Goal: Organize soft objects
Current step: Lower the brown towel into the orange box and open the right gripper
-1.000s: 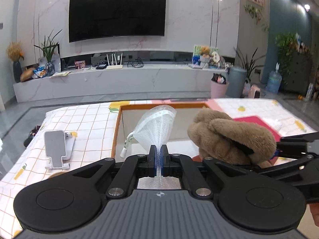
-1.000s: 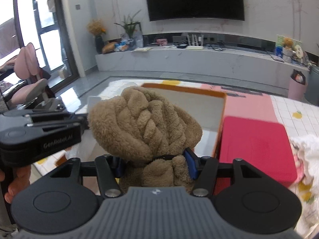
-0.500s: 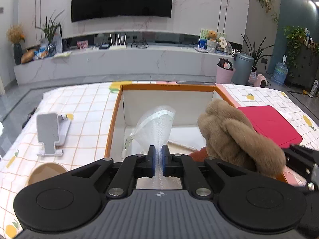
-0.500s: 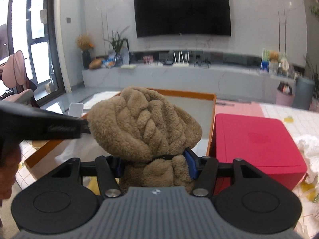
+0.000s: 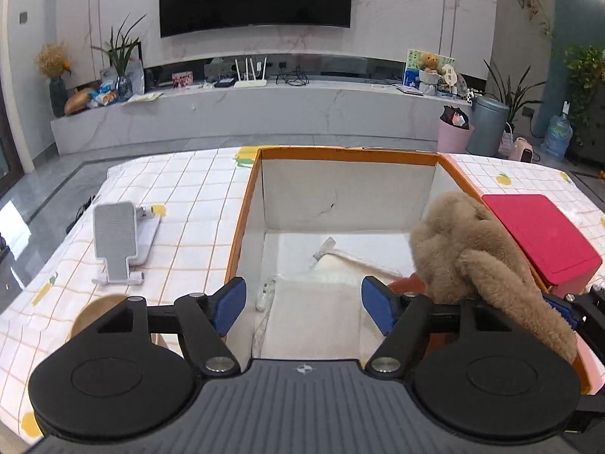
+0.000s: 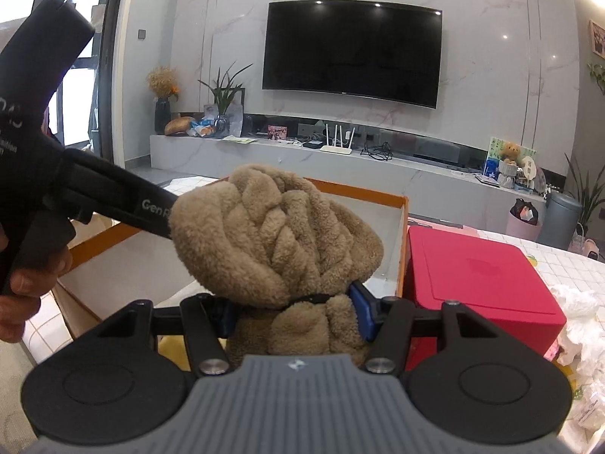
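Right wrist view: your right gripper (image 6: 293,312) clamps the plush toy (image 6: 276,234), left gripper (image 5: 302,304) spread empty; releasing early drops it outside the box (image 5: 346,155).

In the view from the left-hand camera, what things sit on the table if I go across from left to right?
Grey phone stand → orange-rimmed box → brown plush towel, held by the right gripper → red box.

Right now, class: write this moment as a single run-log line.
left gripper: open, above orange-rimmed box | white mesh item: in box | right gripper: shut on brown plush, at box edge
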